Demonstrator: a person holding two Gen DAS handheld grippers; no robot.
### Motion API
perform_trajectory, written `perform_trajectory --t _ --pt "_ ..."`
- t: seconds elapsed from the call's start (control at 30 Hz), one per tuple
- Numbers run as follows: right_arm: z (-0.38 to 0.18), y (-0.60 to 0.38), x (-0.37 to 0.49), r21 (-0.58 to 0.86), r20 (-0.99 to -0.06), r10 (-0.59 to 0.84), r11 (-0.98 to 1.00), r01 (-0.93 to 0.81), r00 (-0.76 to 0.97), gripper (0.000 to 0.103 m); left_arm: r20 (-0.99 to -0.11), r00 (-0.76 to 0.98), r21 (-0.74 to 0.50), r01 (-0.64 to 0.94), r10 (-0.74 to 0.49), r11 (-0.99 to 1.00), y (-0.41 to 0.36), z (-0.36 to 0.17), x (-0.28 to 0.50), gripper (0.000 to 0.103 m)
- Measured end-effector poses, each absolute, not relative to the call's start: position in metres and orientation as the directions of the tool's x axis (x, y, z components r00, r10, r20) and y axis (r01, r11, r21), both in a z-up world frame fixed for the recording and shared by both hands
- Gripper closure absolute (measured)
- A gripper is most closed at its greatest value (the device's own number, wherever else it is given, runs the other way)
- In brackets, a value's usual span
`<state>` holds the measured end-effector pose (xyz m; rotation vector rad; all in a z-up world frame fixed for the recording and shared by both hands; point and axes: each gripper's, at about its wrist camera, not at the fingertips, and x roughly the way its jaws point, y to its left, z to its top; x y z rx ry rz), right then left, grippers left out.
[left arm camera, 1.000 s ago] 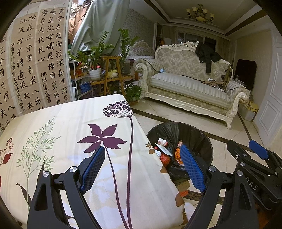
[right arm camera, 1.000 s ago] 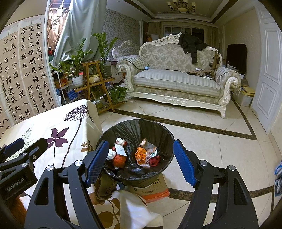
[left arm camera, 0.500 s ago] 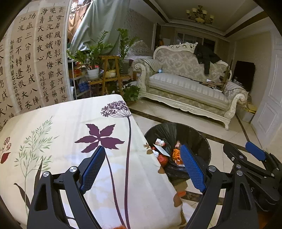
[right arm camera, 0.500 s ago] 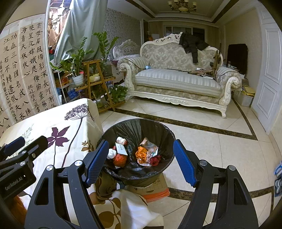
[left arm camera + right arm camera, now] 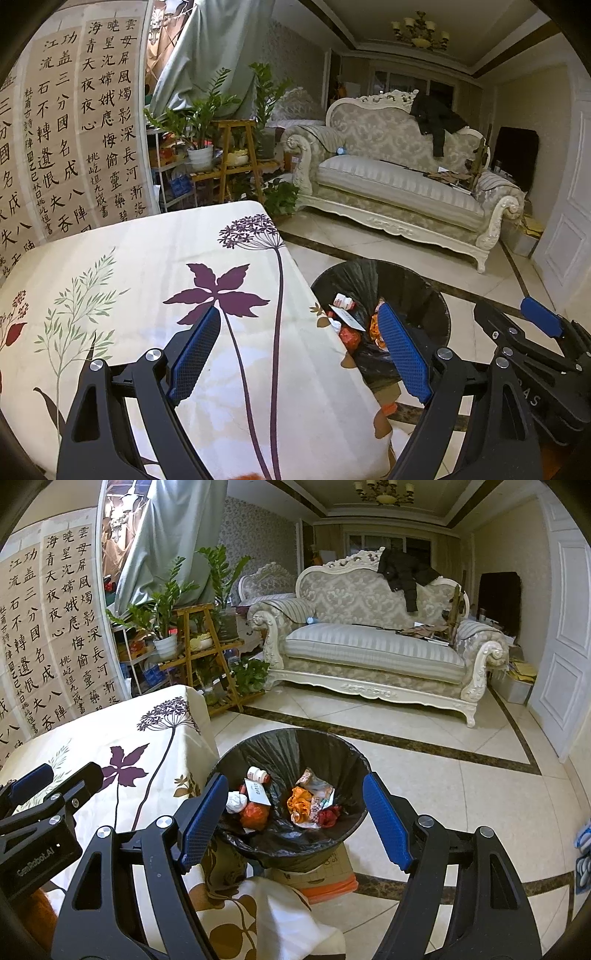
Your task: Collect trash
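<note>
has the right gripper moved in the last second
No. The right gripper hangs open over the trash bin, framing it as before, with the sofa in the same spot.

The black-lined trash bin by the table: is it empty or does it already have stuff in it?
Partly filled: the trash bin holds crumpled wrappers low inside.

A home living room: an ornate sofa [image 5: 373, 646], a chandelier [image 5: 382, 489], potted plants [image 5: 166, 605] and wall calligraphy [image 5: 55, 627] show it.
</note>
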<state>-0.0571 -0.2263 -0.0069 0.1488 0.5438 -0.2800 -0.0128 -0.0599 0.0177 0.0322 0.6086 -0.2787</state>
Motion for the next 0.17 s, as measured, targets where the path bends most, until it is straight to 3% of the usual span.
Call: perform_trajectory --t 0.17 --pt "-0.011 -0.213 -0.048 0.054 -0.539 -0.205 0.96 0.276 0.817 0.029 -0.59 0.774 -0.057 0.244 -0.23 0.968 -0.046 0.014 -0.002 0.019"
